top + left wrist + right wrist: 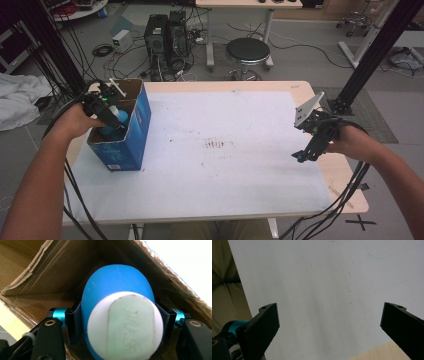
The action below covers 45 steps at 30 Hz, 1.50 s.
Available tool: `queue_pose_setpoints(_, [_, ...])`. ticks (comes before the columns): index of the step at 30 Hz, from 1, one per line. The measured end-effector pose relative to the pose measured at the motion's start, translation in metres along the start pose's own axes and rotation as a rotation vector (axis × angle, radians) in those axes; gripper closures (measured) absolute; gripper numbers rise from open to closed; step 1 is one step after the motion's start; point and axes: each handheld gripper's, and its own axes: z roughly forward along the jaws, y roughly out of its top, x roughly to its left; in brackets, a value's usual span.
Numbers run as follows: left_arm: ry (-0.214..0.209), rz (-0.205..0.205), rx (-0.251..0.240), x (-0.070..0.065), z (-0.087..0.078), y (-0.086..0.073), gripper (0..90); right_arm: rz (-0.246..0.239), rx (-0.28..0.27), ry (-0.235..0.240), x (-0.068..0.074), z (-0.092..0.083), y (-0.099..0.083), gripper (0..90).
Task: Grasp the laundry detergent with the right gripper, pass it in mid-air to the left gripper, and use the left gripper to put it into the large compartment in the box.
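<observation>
The left hand-held gripper [117, 322] holds one blue plastic bottle with a white flat cap [117, 302] by its sides, inside the one open blue cardboard box [135, 125] at nine o'clock on the surface [225, 165]; I think it should move straight and slowly, away from the box walls. The right hand-held gripper [329, 322] at three o'clock is wide and holds nothing.

lab or workshop, computer towers [165, 37], tangled floor cables [115, 55], stool [247, 52], black frame posts [377, 47]
</observation>
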Motion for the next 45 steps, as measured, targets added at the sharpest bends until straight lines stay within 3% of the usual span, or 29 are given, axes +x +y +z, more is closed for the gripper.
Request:
queue_pose_setpoints(7, [0.02, -0.023, -0.053, 0.003, -0.016, -0.002, 29.2, -0.001, -0.005, -0.005, 0.002, -0.002, 0.0, 1.1])
queue_pose_setpoints(20, [0.033, -0.053, -0.157, 0.001, -0.052, -0.013, 29.1, -0.006, -0.016, -0.022, 0.007, -0.009, 0.0, 1.1])
queue_pose_setpoints(23, [0.039, -0.066, -0.187, -0.003, -0.065, -0.014, 24.5, 0.0, -0.02, -0.026, 0.008, -0.011, -0.001, 1.1])
queue_pose_setpoints(30, [0.045, -0.006, -0.235, -0.019, -0.095, -0.009, 24.4, 0.0, -0.02, -0.031, 0.009, -0.013, 0.0, 1.1])
queue_pose_setpoints(34, [0.044, 0.004, -0.27, -0.029, -0.107, 0.0, 24.4, -0.001, -0.022, -0.033, 0.01, -0.014, 0.002, 1.1])
queue_pose_setpoints(41, [0.021, 0.075, -0.309, -0.051, -0.114, 0.023, 24.4, 0.003, -0.025, -0.04, 0.012, -0.017, 0.003, 1.1])
queue_pose_setpoints(45, [-0.01, 0.116, -0.312, -0.062, -0.109, 0.039, 24.4, 0.003, -0.025, -0.044, 0.012, -0.017, 0.004, 1.1])
